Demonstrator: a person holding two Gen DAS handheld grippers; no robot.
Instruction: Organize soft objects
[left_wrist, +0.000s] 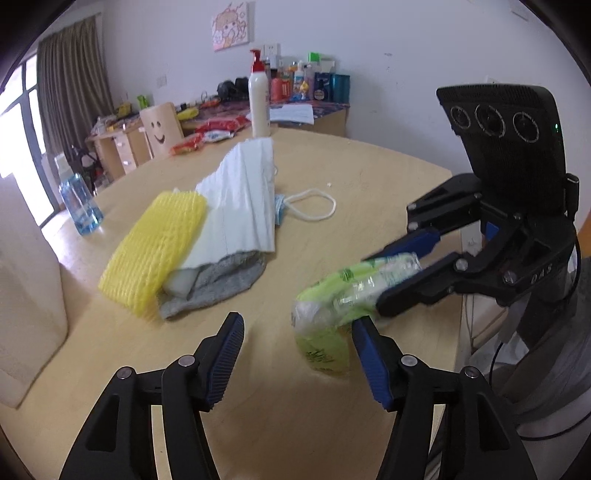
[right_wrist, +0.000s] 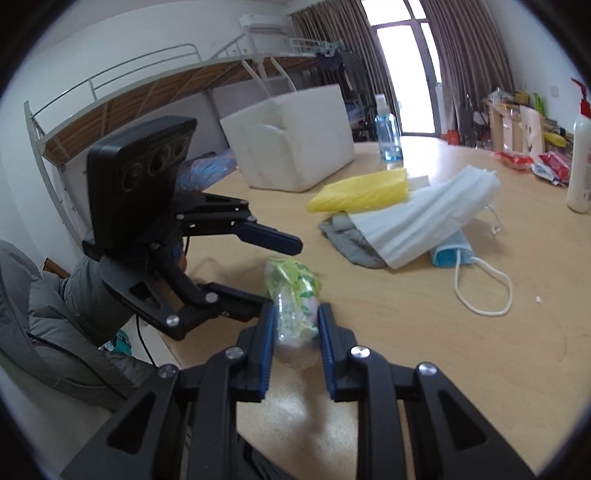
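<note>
Right hand-held gripper (right_wrist: 296, 328) is pinching the green tissue pack (right_wrist: 295, 295) near the table's (right_wrist: 424, 369) near edge, left hand-held gripper (left_wrist: 297, 354) spread wide beside it; pack looks light, squishy, slick plastic; I'd grab mid-body.

Smooth pale wood table (left_wrist: 369, 177) with a matt sheen, glossy crinkled plastic tissue pack (left_wrist: 332, 306), yellow foam netting (left_wrist: 151, 251), nubbly grey knit cloth (left_wrist: 225, 280), pleated papery white masks (left_wrist: 240, 199), ribbed blue rubbery pads on matt black plastic fingers (left_wrist: 229, 354), clear glossy bottle (left_wrist: 79, 203)
</note>
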